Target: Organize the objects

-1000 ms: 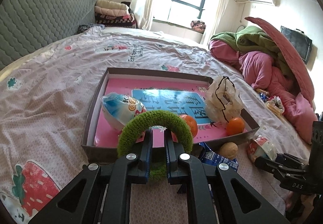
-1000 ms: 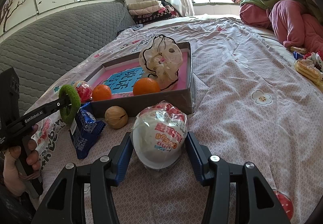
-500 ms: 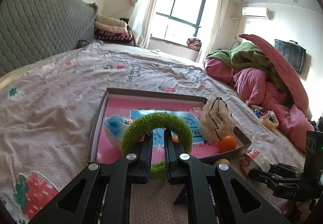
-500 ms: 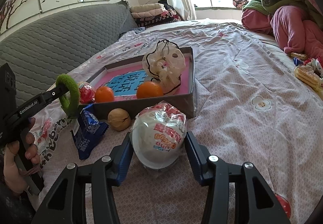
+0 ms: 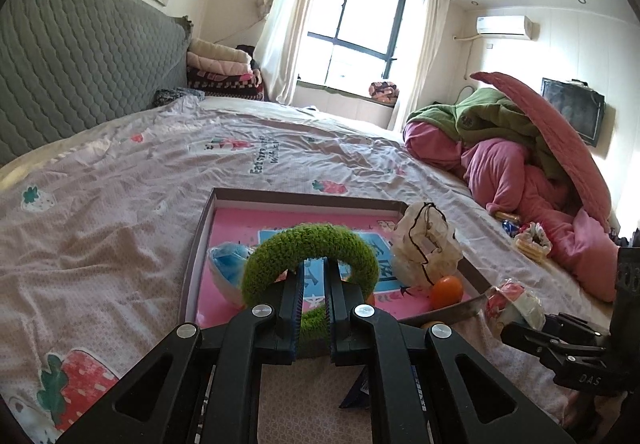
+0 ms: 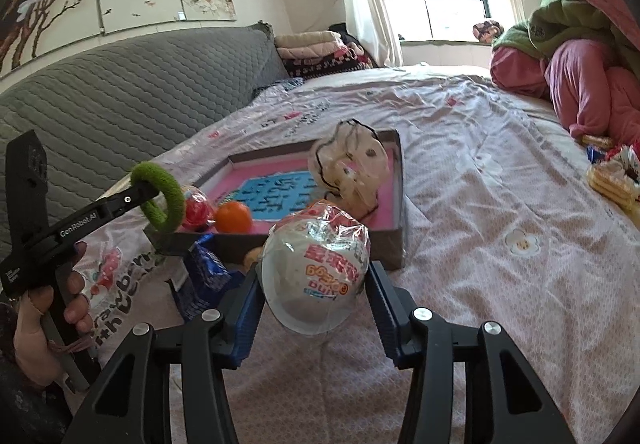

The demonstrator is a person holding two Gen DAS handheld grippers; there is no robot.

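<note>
**Bed inventory: two grippers, each with an item held**

Setting: a bedroom; a bed under a pale strawberry-print sheet (image 5: 120, 204), grey quilted headboard (image 6: 120, 84) at the left, window behind, heaped pink and green bedding (image 5: 520, 164) at the right.

1. Left gripper (image 5: 312, 276), held in a person's hand (image 6: 44, 324) at the near left edge of the bed. Jaws clamped tight on the lower band of a fuzzy green ring (image 5: 312, 244); the ring stands upright around the fingertips, raised above the near edge of the box.

2. Shallow cardboard box (image 5: 208, 212), pink-lined with a blue printed panel, lying mid-bed. Contents, left to right in the left wrist view: a blue-and-white wrapped egg (image 5: 228, 264), a crumpled pale plastic bag (image 5: 424, 248), an orange fruit (image 5: 446, 290).

3. Blue snack packet (image 6: 204, 272) and a tan round item (image 6: 252, 256), partly hidden, on the sheet just outside the box's near wall.

4. Right gripper (image 6: 316, 284). Blue-padded jaws pressed on either side of a foil-wrapped white egg (image 6: 316, 268), held clear of the sheet, just in front of the box's near right corner.
</note>
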